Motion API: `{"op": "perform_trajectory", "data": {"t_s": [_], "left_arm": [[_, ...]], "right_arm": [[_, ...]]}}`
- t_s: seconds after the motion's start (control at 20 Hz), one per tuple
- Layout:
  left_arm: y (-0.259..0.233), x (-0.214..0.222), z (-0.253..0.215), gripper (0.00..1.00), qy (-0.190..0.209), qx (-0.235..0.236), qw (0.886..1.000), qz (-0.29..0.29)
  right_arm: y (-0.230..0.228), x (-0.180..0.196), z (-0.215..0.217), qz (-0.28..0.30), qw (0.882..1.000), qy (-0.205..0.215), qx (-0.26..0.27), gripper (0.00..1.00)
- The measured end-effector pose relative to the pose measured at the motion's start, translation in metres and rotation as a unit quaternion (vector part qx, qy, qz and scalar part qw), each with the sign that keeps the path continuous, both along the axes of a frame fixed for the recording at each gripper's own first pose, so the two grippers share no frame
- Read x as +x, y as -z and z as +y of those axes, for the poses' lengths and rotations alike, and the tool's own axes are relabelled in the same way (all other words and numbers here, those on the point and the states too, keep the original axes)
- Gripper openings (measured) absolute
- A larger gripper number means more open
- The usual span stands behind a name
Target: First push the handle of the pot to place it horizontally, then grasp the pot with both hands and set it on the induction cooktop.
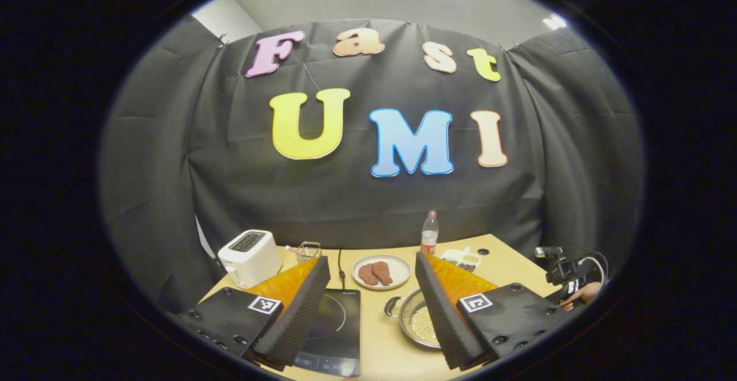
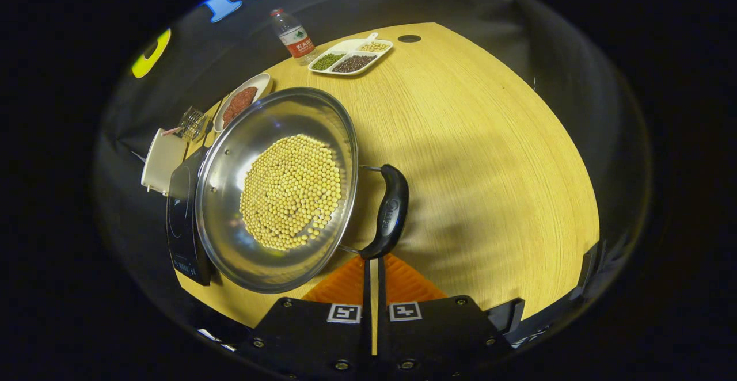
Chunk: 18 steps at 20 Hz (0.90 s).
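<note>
Table (image 2: 478, 156) count: one pot (image 2: 276, 188) of beans, one cooktop (image 1: 334, 326), one bottle (image 2: 292, 35). Left gripper (image 1: 371, 306) fingers spread apart; right gripper (image 2: 373, 266) fingers pinched together, touching the pot handle (image 2: 390, 211).

Light wood-grain tabletop (image 2: 495, 156) carries everything. Steel pot (image 2: 230, 168), bottom covered in pale beans, sits near the middle, one black handle (image 2: 388, 211) toward the bare right half. Black induction cooktop (image 1: 337, 326) lies flat just left of pot. White toaster (image 1: 249, 256) at far left corner, small wire basket (image 1: 309, 250) beside it. Plate with reddish meat (image 1: 380, 271), plastic bottle (image 1: 429, 232), white divided dish of beans (image 2: 351, 57) along back edge. Round cable hole (image 2: 409, 38) near rear.
</note>
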State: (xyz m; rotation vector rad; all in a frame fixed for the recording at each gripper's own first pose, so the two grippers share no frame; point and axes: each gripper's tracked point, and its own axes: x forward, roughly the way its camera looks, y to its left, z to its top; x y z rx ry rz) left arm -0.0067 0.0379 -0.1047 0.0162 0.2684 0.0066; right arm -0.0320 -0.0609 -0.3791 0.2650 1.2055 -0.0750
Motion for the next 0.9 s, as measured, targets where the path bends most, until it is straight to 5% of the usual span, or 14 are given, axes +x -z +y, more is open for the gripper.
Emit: {"op": "perform_trajectory", "data": {"t_s": [0.9], "left_arm": [[0.040, 0.014, -0.024, 0.95, 0.024, -0.012, 0.999, 0.045]], "right_arm": [[0.002, 0.055, -0.032, -0.033, 0.998, -0.029, -0.036, 0.04]]}}
